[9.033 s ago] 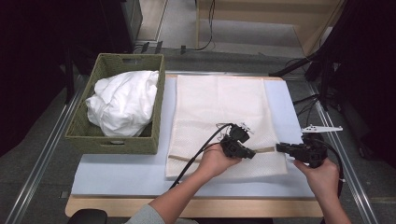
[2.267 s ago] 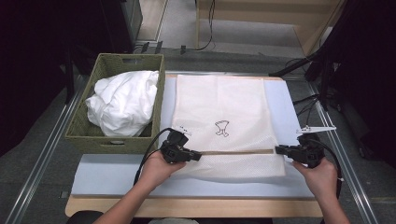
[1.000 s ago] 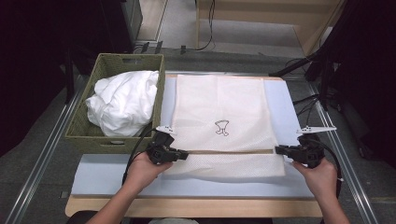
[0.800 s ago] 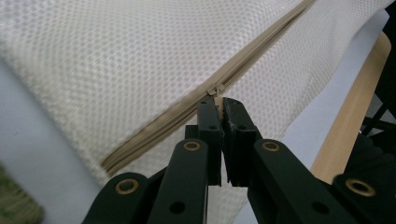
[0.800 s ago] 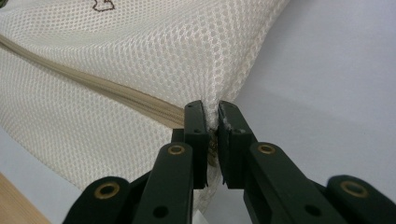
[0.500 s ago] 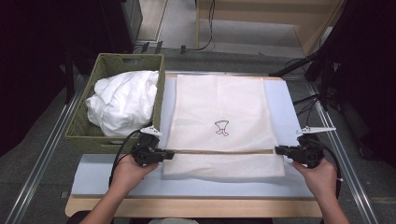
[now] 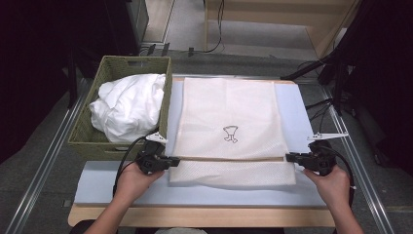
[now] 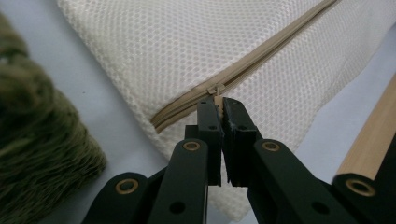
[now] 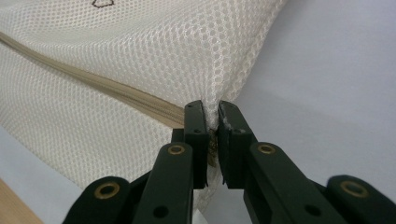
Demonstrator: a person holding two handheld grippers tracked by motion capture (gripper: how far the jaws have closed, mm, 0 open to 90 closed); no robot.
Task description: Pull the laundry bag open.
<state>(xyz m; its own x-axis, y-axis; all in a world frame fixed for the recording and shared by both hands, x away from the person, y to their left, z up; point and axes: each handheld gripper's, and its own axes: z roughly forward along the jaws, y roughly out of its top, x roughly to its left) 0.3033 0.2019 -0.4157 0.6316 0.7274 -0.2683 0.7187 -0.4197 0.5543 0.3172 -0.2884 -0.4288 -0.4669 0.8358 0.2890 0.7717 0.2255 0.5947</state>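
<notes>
A cream mesh laundry bag (image 7: 229, 126) lies flat on the pale blue mat (image 7: 97, 180), a tan zipper (image 7: 229, 159) running across it near its front. My left gripper (image 7: 168, 161) sits at the bag's left edge, shut on the zipper pull (image 8: 215, 89) at the zipper's left end. My right gripper (image 7: 288, 157) is shut on the bag's right edge (image 9: 212, 109), where the zipper (image 9: 116, 91) ends. A small dark emblem (image 7: 230, 133) is printed mid-bag.
A green woven basket (image 7: 122, 141) holding white cloth (image 7: 129, 105) stands left of the bag, close to my left hand; its rim (image 8: 37, 140) shows in the left gripper view. The mat rests on a wooden table edge (image 7: 204, 217). Metal rails (image 7: 44, 161) flank the table.
My left gripper has pulled the zipper pull leftward from mid-bag to the bag's left edge. The right gripper has held still on the right edge.
</notes>
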